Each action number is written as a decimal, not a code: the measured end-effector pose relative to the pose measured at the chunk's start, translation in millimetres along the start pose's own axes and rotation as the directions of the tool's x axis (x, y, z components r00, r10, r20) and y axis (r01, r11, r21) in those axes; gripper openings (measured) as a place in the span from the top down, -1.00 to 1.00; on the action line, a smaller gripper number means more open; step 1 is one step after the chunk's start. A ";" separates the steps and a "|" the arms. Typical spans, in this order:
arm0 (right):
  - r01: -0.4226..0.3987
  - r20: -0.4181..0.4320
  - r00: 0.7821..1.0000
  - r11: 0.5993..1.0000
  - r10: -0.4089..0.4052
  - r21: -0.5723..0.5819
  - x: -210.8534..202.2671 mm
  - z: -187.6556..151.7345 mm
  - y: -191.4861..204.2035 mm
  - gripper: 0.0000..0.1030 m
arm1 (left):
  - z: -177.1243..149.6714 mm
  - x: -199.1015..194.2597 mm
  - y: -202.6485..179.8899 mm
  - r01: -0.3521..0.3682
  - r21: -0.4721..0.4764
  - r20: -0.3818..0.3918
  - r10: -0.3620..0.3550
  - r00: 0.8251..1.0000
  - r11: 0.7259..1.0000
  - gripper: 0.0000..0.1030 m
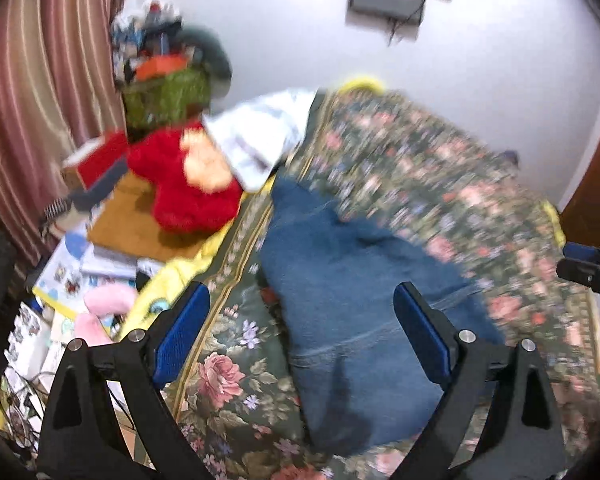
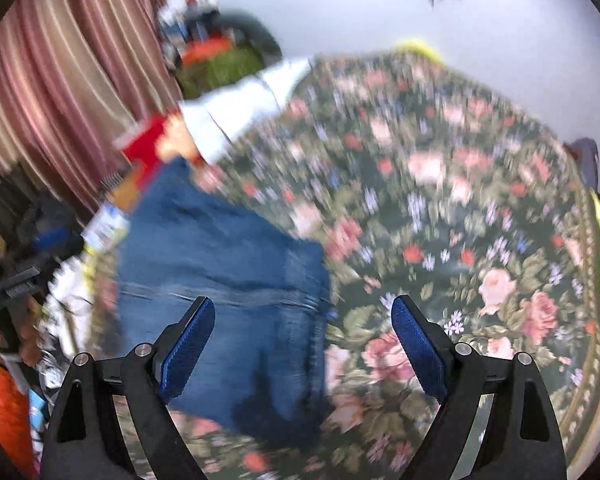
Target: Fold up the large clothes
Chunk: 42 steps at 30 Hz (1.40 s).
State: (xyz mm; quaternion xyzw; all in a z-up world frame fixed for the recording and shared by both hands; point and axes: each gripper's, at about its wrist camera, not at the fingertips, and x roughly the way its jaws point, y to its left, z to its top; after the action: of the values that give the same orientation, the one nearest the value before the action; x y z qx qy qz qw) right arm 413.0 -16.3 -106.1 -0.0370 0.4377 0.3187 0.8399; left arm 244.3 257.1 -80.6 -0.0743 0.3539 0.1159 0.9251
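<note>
Flowered bedspread (image 1: 236,376) underneath, white wall behind. Left tongs (image 1: 300,320) spread wide and empty, raised over folded jeans (image 1: 352,280) lying flat on the bed. Right tongs (image 2: 304,332) likewise released, grasping nothing, above the jeans' edge. Farther off: red plush toy (image 1: 180,184), striped curtain (image 1: 40,92).

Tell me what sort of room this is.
Most likely a bedroom in a home: a bed with a flowered bedspread holding folded jeans, a striped curtain alongside, and a red plush toy among household clutter.
</note>
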 end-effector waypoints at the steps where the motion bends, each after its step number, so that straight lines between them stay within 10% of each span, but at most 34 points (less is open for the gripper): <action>1: -0.012 0.042 0.999 1.000 0.013 -0.003 -18.9 1.0 7.6 -0.73 | 3.0 -21.0 -5.7 0.009 0.006 0.040 -0.009 0.999 1.000 -0.83; 6: -0.050 0.263 0.963 0.998 0.061 -0.046 -118.2 -1.3 46.8 -0.73 | 9.4 -121.7 -33.8 0.036 0.053 0.246 -0.048 0.968 0.998 -0.82; 11: -0.058 0.466 0.880 0.995 0.089 -0.080 -207.7 -24.0 80.9 -0.73 | -12.5 -213.4 -63.4 0.022 0.090 0.440 -0.060 0.896 0.996 -0.82; 19: 0.004 0.627 0.776 0.994 0.063 -0.106 -283.5 -91.7 129.9 -0.73 | -54.4 -279.7 -83.3 -0.004 0.071 0.559 -0.036 0.828 0.998 -0.82; 42: 0.135 0.582 0.810 0.989 -0.075 -0.059 -271.7 -139.8 152.7 -1.00 | -77.6 -276.6 -70.5 0.025 0.004 0.518 -0.024 0.855 1.000 -0.98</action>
State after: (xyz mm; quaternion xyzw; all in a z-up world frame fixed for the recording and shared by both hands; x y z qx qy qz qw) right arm 114.4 -79.4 47.3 -0.0036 0.1434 0.2889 0.9465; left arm 13.9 127.4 51.9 -0.0462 0.0908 0.1204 0.9875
